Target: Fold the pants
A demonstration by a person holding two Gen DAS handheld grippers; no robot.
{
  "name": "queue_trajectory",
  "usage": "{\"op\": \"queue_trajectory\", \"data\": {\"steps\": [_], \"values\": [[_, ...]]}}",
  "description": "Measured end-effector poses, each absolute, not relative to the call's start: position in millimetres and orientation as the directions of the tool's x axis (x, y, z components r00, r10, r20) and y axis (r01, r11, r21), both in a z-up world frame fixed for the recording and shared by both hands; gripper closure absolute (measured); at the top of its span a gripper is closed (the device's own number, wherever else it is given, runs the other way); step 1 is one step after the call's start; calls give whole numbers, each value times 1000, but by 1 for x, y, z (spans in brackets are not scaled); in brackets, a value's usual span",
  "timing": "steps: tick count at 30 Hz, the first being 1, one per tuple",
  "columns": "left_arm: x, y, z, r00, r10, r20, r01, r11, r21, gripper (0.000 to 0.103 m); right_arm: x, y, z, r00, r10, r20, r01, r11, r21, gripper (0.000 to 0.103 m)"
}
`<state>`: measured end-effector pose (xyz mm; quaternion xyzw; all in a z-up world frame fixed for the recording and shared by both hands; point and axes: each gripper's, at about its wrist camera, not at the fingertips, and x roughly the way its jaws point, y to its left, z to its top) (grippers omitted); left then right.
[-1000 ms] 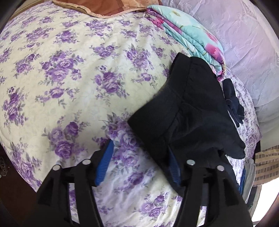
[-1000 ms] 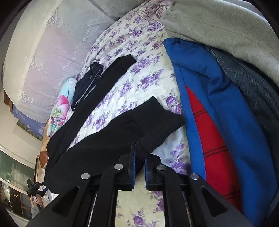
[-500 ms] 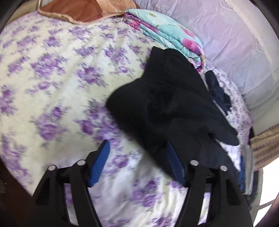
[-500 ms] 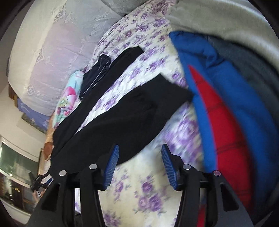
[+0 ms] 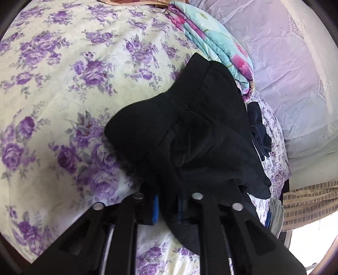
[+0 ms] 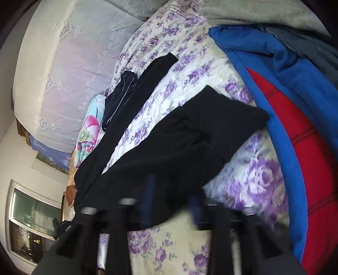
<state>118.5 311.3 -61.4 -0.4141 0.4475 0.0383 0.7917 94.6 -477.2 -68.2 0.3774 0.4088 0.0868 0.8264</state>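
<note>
Black pants (image 5: 190, 131) lie spread on a bed sheet (image 5: 63, 84) with purple flowers. In the left wrist view their bunched waist end reaches down between my fingers. My left gripper (image 5: 166, 209) is closing, and its blue pads pinch a fold of this black fabric. In the right wrist view one leg of the pants (image 6: 190, 143) runs from the far left to a cuff near the middle, and the second leg lies behind it. My right gripper (image 6: 172, 204) is blurred. The near edge of the leg sits between its fingers, and the jaws have drawn in on it.
A folded turquoise floral quilt (image 5: 213, 50) and a small navy garment (image 5: 258, 131) lie just beyond the pants. A blue and red blanket (image 6: 295, 127) and a grey one (image 6: 253, 10) are piled at the right. A pale lace cover (image 6: 74, 63) rises behind.
The left jaws went from wide apart to pinched on the pants' waist end. The right jaws opened, moved forward over the leg's edge, then narrowed on it.
</note>
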Motion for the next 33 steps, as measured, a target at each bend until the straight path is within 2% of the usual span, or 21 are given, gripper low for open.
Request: {"op": "queue_trajectory", "data": {"steps": [6, 10, 11, 12, 13, 15, 16, 18, 19, 22, 23, 25, 28, 33], "values": [[90, 315, -24, 635, -340, -693, -386, 637, -667, 95, 70, -493, -30, 677, 424, -602, 113, 748, 654, 100], [85, 310, -35, 576, -336, -745, -406, 674, -618, 95, 65, -495, -49, 586, 408, -700, 154, 792, 590, 99], [86, 308, -44, 544, -321, -775, -420, 695, -583, 92, 65, -493, -56, 561, 401, -724, 165, 803, 572, 98], [85, 307, -57, 505, -278, -817, -458, 717, -526, 80, 65, -492, -63, 533, 402, -745, 176, 808, 562, 95], [81, 308, -64, 495, -258, -830, -478, 717, -508, 73, 62, -493, -64, 533, 409, -740, 181, 800, 573, 94], [70, 311, -64, 532, -282, -799, -461, 694, -552, 69, 54, -499, -58, 546, 413, -729, 192, 785, 589, 86], [61, 315, -58, 551, -277, -787, -457, 689, -562, 65, 48, -505, -48, 564, 396, -725, 194, 789, 583, 82], [46, 323, -42, 586, -191, -788, -479, 702, -527, 42, 37, -515, -33, 598, 338, -727, 215, 806, 551, 66], [42, 327, -33, 590, -129, -797, -499, 718, -486, 40, 33, -521, -28, 614, 314, -724, 226, 809, 543, 61], [41, 337, 1, 591, 98, -801, -557, 768, -317, 40, 35, -536, -8, 676, 271, -686, 245, 795, 555, 59], [47, 338, 9, 597, 125, -792, -554, 778, -295, 40, 42, -538, -3, 694, 280, -664, 237, 782, 577, 55], [75, 340, 26, 623, 131, -771, -506, 819, -270, 40, 64, -536, 2, 712, 314, -628, 212, 756, 619, 48], [141, 329, 38, 642, 103, -759, -401, 890, -219, 40, 96, -520, 1, 701, 370, -610, 180, 736, 652, 47], [239, 321, 27, 614, 80, -785, -294, 947, -133, 40, 136, -484, -6, 637, 422, -645, 141, 760, 635, 45]]}}
